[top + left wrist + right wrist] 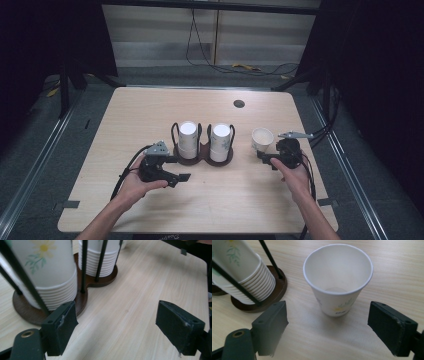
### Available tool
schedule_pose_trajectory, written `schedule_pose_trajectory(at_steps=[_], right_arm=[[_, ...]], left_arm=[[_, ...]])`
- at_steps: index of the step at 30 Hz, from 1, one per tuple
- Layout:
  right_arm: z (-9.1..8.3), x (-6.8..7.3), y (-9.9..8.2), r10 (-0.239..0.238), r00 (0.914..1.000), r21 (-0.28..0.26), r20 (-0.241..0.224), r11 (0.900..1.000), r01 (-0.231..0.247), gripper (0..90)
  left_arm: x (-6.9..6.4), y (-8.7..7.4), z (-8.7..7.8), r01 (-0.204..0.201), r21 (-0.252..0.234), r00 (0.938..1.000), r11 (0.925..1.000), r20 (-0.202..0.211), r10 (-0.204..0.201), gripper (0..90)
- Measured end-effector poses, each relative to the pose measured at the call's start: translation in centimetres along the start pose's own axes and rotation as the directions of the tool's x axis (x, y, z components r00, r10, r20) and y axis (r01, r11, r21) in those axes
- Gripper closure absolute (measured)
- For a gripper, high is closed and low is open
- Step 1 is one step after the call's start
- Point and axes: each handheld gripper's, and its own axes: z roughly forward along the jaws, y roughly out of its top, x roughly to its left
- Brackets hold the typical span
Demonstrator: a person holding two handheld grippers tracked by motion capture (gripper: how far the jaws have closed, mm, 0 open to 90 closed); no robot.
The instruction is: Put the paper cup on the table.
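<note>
Two grippers sit over a pale wooden table [150,115], which has a small dark round hole [239,103] near its far edge. At the middle of the table stands a dark brown cup holder [202,157] with thin black upright rods, carrying two stacks of upside-down paper cups: the left stack [188,139] and the right stack [220,141], both printed with a daisy pattern. Just right of the holder, apart from it, a single paper cup [338,277] stands upright and empty, mouth up. The left gripper [117,332] is held low beside the holder's near left side, jaws spread wide with only bare table between them; the holder's base and rods lie just ahead of its left jaw. The right gripper [328,331] faces the single cup, jaws wide apart on either side of it, touching nothing.
</note>
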Motion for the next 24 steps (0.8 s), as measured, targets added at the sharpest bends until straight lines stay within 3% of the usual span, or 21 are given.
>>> schedule_pose_trajectory(at_steps=[3, 6, 13, 21, 24], right_arm=[[-0.9, 0.5, -1.0, 0.010, 0.9999, -0.019, -0.007, 0.9998, -0.010, 17.2], [-1.6, 1.4, -2.2, -0.008, 1.0000, -0.043, 0.001, 0.9990, 0.008, 18.0], [-3.1, 3.9, -4.5, -0.031, 0.9991, -0.084, -0.027, 0.9961, 0.029, 18.1], [-3.3, 6.0, -6.5, -0.059, 0.9964, -0.089, -0.061, 0.9946, 0.053, 17.6], [-3.0, 6.2, -6.7, -0.059, 0.9959, -0.083, -0.069, 0.9951, 0.053, 17.3]], left_arm=[[0.1, -0.4, -0.2, 0.012, 0.001, 0.9999, 0.9999, -0.009, -0.012, 17.2], [0.1, -0.7, -0.4, 0.015, 0.004, 0.9998, 0.9999, -0.016, -0.015, 17.3], [-0.5, -1.6, -1.1, 0.025, 0.014, 0.9990, 0.9996, -0.036, -0.024, 17.8], [-1.0, -3.0, -1.9, 0.025, -0.002, 0.9976, 0.9997, -0.064, -0.025, 19.5], [-0.7, -3.3, -2.2, 0.049, -0.021, 0.9952, 0.9986, -0.083, -0.051, 21.3]])
